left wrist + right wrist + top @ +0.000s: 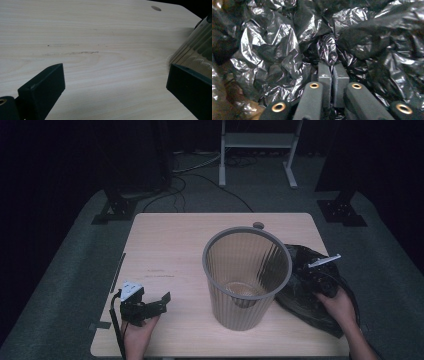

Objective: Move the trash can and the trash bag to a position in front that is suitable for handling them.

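Black plastic bag (305, 295) lay crumpled on the table (170, 250), directly under and ahead of the right gripper (320, 279), touching the side of the grey ribbed wastebasket (247, 275) that stood between the two tools. In the right gripper view the bag (287, 50) spread out on every side of the jaw tips, glossy folds all round. Right gripper (331, 65) had its jaws pressed together, a pleat of the film rising right off their tips (327, 50); looked like a pinch on the bag, though whether film actually sat between the pads I couldn't tell. The person's right hand (340, 307) held that tool just behind the bag's near edge.

Left gripper (150, 305) sat low over bare wood, well apart from the bag, the basket off to its right. Its jaws were spread wide with nothing between them: in the left gripper view (113, 82) plain tabletop (100, 37) ran ahead of both pads, and the basket's wall (197, 53) stood just beyond the right-hand pad. A round cable hole (156, 8) showed far ahead near the table's far edge. Left hand (137, 332) gripped the tool from behind.
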